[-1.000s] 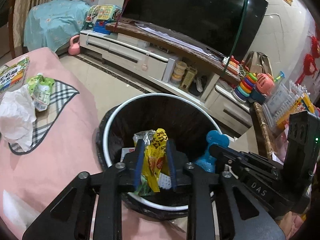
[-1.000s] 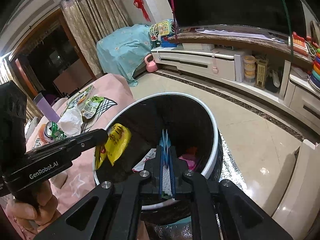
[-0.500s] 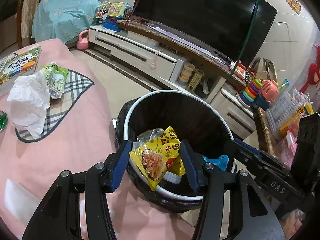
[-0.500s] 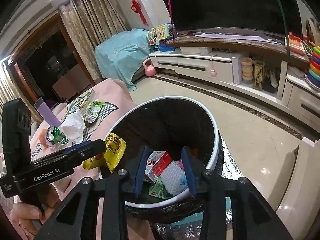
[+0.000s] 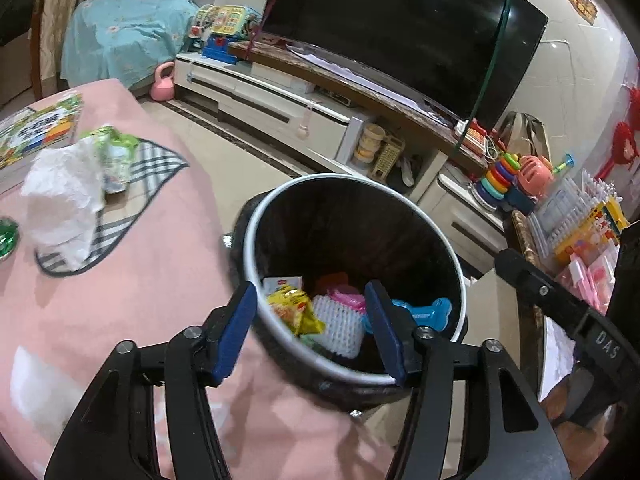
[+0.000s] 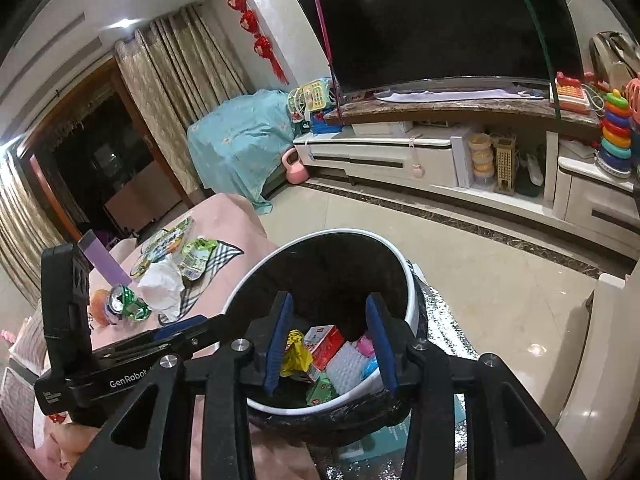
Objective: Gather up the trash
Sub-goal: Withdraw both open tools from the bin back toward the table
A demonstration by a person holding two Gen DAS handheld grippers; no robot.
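Both the left hand-held gripper [image 5: 310,326] and the right hand-held gripper [image 6: 330,344] are opening with nothing between them, the yellow snack wrapper [image 5: 294,312] having dropped into the round black white-rimmed bin [image 5: 400,216], leaving crumpled white tissue [image 5: 64,200] on the pink tabletop [image 5: 140,280].

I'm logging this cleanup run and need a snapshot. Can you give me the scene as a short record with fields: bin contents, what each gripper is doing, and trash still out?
bin: black trash bin, white rim, beside pink table
in bin: yellow snack packet, white foam mesh, blue toy, red-white carton
left gripper: above bin, opening, nothing between fingers
right gripper: above bin, opening, nothing held
still on table: crumpled tissue, green wrapper, crushed green can
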